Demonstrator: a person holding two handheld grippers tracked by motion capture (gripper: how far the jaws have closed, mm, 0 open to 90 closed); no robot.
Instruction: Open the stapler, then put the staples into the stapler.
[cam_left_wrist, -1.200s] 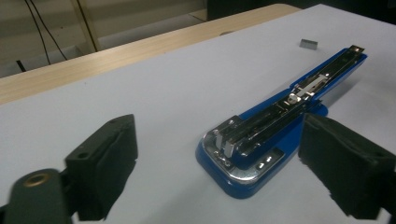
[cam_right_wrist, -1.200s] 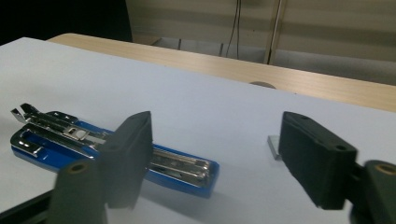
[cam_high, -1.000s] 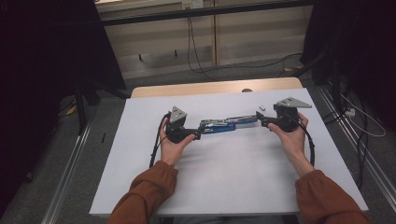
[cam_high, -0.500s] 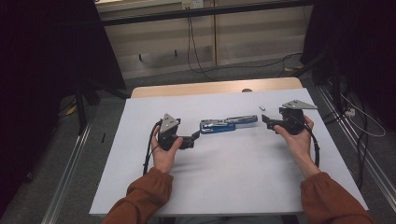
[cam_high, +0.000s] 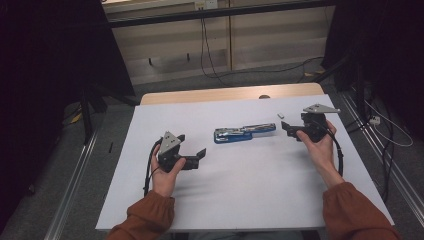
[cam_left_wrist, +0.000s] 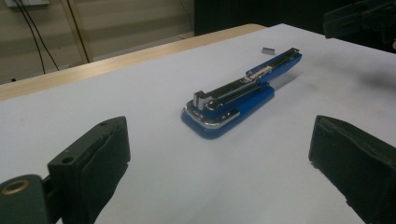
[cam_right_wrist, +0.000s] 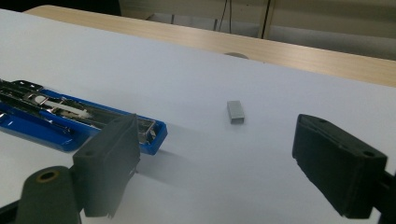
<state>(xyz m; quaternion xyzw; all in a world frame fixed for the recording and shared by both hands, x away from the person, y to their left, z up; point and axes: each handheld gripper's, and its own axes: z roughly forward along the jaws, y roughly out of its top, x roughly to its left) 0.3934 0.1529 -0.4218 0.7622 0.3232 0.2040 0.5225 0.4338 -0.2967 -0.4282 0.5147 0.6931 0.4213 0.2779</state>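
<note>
Lying opened out flat mid-desk, blue stapler with its staple channel exposed, apparently ready for reloading, and a small strip of staples just beyond its far end on the white desk. Flanking it, left hand-held gripper open and empty, well apart from it; right hand-held gripper, jaws just widened with nothing between them, near the staples, probably lining up for them.

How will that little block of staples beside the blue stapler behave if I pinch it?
The staple block lies flat and low on the white table, so the pads will probably struggle to get under it. It looks bare metal, likely slick, and may skid when pushed. Squeezed hard, it could perhaps break apart.
</note>
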